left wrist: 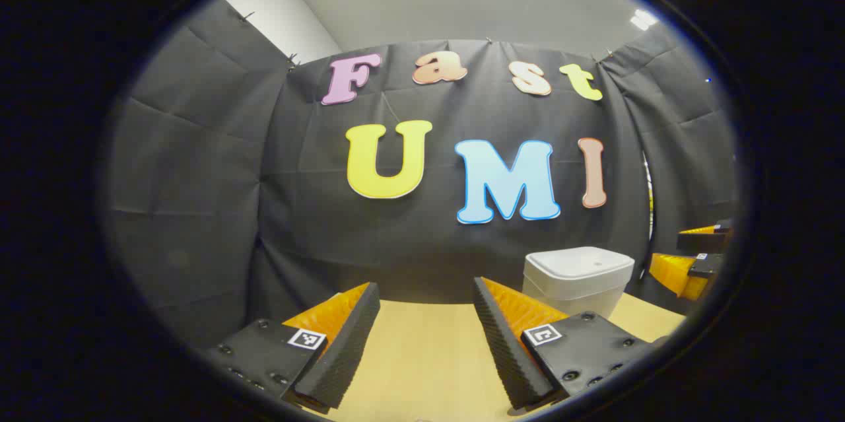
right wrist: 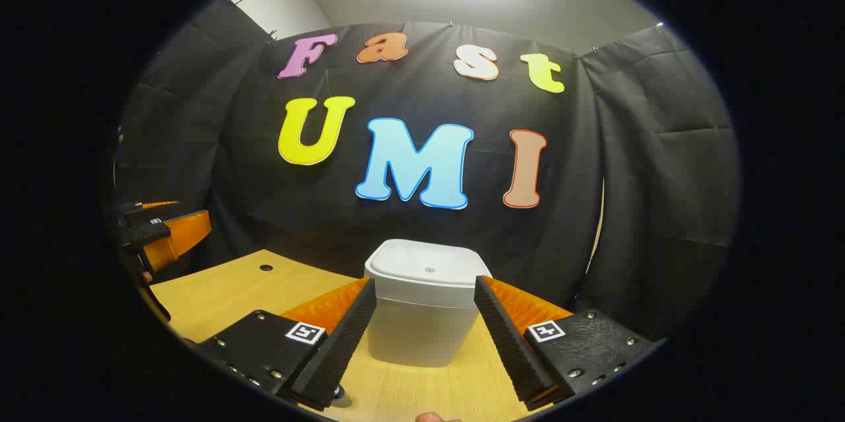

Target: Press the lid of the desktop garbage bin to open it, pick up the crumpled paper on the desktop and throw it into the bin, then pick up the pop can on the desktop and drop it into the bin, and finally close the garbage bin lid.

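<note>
From the right gripper view I see the bin (right wrist: 422, 316) standing on the bench (right wrist: 224, 290), directly ahead between my right jaws, with the booth wall behind it. The left gripper (right wrist: 165, 237) is far to the left.

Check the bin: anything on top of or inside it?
Nothing sits on the white garbage bin; its lid is shut and bare apart from a small round mark at its centre. The shut lid hides the inside.

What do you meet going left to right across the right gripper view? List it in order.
Left gripper at the left edge → small dark hole in the table → white bin, lid shut, standing between the right gripper fingers.
</note>
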